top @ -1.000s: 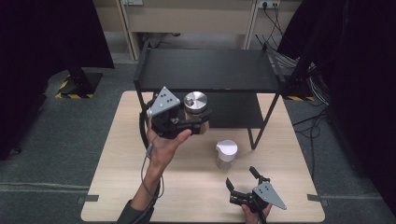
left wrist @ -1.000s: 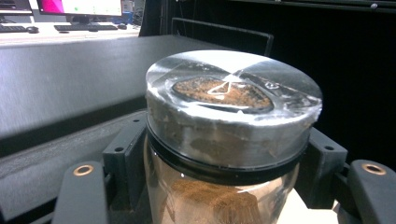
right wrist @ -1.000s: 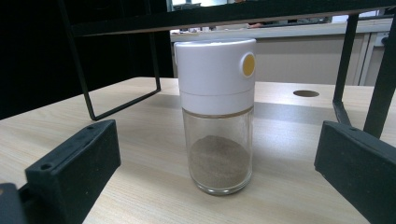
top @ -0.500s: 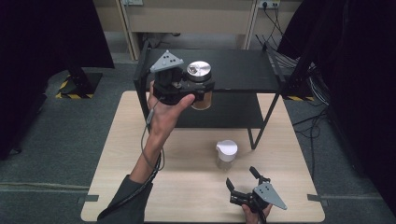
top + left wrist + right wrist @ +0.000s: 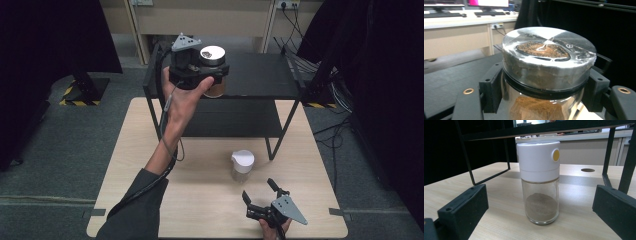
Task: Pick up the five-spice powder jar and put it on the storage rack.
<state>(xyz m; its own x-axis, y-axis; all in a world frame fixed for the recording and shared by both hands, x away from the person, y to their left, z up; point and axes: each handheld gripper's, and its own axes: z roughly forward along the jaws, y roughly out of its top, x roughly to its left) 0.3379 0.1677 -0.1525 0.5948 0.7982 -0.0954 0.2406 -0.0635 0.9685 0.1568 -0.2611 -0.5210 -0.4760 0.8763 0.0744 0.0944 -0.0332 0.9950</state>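
Note:
My left gripper is shut on a glass jar with a silver lid and brown powder inside. It holds the jar above the top shelf of the black rack. In the left gripper view the jar sits clamped between both jaws. A glass shaker with a white cap stands upright on the wooden table in front of the rack. My right gripper rests open near the table's front edge, just short of the shaker, which stands a little ahead of the jaws.
The black two-level rack stands at the back of the table, its front right leg close to the shaker. A desk lies beyond the table. Dark curtains hang at both sides.
My left gripper has lifted the jar from just above the table up and back to the height of the rack's top shelf. The right gripper and the shaker have stayed put.

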